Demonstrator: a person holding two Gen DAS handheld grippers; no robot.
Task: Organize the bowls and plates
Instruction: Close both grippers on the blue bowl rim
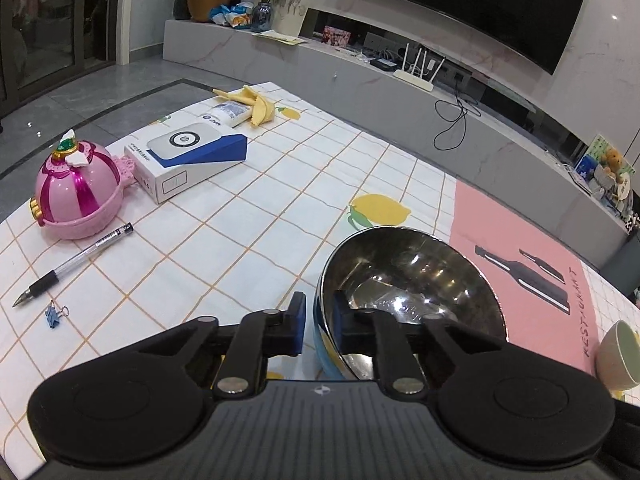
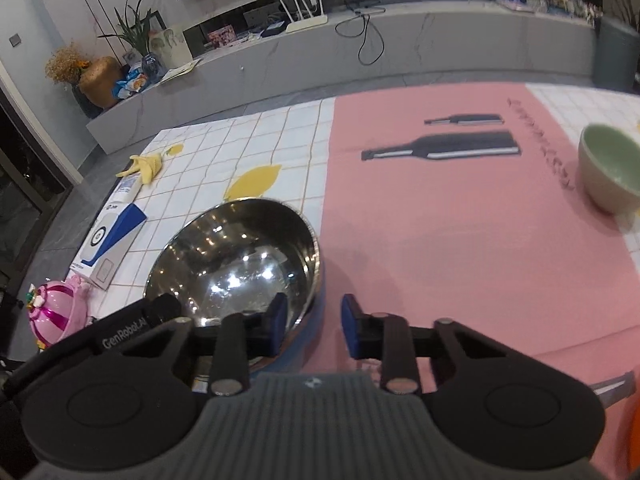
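Observation:
A shiny steel bowl (image 1: 412,280) (image 2: 240,256) with a blue underside stands on the checked cloth, beside the pink placemat (image 1: 520,220) (image 2: 440,220). My left gripper (image 1: 320,318) is shut on the bowl's left rim, with one blue pad inside and one outside. My right gripper (image 2: 314,324) straddles the right rim. Its left pad lies against the steel inside, and a strip of pink mat shows between its right pad and the blue wall. A pale green bowl (image 1: 618,356) (image 2: 612,168) sits at the mat's right edge. The left gripper's body (image 2: 136,324) shows in the right wrist view.
On the left of the table lie a pink toy pot (image 1: 76,196), a pen (image 1: 76,262), a blue binder clip (image 1: 54,314), a white and blue box (image 1: 184,160), a tube (image 1: 230,114) and a banana peel (image 1: 256,104). A low grey TV bench (image 1: 360,64) stands beyond the far table edge.

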